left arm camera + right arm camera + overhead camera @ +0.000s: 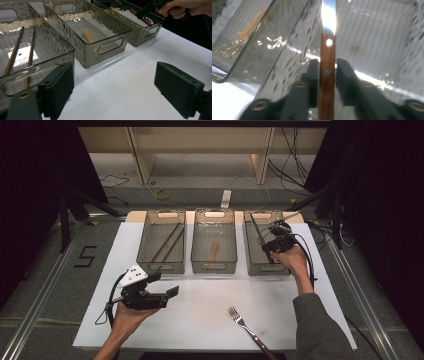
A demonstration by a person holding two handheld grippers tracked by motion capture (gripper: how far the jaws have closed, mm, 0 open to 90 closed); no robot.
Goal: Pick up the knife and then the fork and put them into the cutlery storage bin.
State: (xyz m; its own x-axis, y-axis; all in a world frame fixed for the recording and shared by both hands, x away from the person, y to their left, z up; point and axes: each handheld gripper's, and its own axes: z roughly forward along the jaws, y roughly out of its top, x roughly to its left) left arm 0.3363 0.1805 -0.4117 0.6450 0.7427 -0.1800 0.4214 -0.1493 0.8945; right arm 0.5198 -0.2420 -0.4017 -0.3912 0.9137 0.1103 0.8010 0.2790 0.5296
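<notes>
A knife (pixel 257 232) with a wooden handle (pixel 327 82) and a steel blade stands slanted in the right-hand bin (pixel 266 270). My right gripper (pixel 270 252) reaches down into that bin. In the right gripper view its jaws (pixel 327 62) flank the handle with a thin gap on one side, so it is open. My left gripper (pixel 164 284) hovers over the white table in front of the left bin (pixel 161 267). It stands wide open (pixel 113 70) with nothing between its jaws. A fork (pixel 245 325) lies on the table near the front edge.
Three clear grey bins stand in a row at the back of the white table top (pixel 210 300). Two chopsticks (pixel 167 242) lie in the left one. A translucent spoon (pixel 214 250) lies in the middle bin (pixel 214 266). Cables and shelving sit beyond the table.
</notes>
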